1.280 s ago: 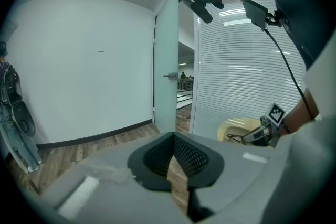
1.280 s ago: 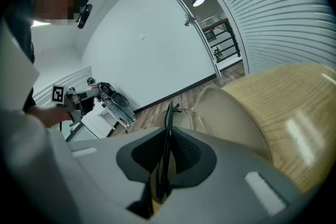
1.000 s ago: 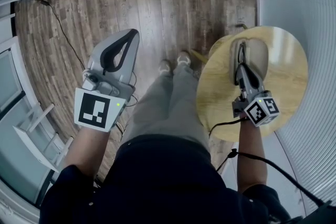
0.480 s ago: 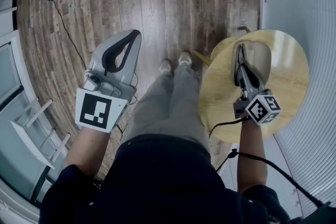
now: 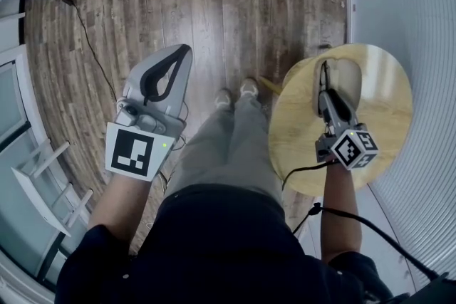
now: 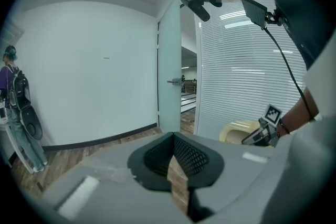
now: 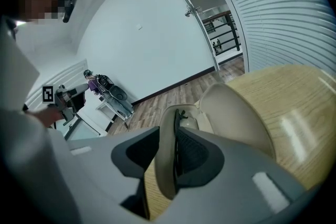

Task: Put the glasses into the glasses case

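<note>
Spread, having just been opening, on the right claw [image 5: 325,75], with the near wall of the glasses case [image 7: 231,113] loose between its pads; stretches straight ahead of that claw, long axis along its pointing line, on the table [image 7: 294,107], glasses [image 7: 181,114] seemingly inside already; pressed together, empty, on the left claw [image 5: 179,53], well apart to its left; counted: one case, one pair, two claws.

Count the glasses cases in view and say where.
1. The open glasses case lies on the round wooden table, near its far edge in the head view. No other shows; the person's body hides some floor.
</note>
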A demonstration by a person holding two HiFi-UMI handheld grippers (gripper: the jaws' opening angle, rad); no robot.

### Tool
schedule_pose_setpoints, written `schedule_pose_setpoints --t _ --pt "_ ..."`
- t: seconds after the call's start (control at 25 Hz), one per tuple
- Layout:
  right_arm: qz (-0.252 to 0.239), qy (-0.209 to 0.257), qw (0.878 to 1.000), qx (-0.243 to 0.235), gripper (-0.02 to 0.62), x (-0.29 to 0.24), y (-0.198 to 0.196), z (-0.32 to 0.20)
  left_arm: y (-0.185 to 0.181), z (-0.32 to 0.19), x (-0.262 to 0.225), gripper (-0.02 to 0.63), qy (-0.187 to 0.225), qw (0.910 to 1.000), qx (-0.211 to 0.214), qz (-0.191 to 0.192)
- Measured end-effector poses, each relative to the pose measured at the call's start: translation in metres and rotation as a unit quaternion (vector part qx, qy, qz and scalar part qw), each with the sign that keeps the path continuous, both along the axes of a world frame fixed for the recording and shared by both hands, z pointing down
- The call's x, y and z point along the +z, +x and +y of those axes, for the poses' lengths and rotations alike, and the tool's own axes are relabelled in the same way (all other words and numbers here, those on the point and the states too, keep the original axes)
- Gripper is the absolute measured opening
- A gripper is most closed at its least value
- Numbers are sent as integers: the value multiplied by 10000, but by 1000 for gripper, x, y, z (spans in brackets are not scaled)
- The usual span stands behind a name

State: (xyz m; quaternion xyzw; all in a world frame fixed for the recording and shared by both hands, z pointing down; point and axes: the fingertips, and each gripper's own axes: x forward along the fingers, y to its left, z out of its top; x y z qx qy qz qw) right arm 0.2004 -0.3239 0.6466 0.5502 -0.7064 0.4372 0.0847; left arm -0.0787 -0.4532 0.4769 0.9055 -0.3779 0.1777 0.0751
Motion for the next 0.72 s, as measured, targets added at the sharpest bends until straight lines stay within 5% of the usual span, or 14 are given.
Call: schedule_pose_setpoints --t 0.72 --pt "-47 974 9948 310 186 -68 -26 17 5 34 -89 6 885 9948 497 48"
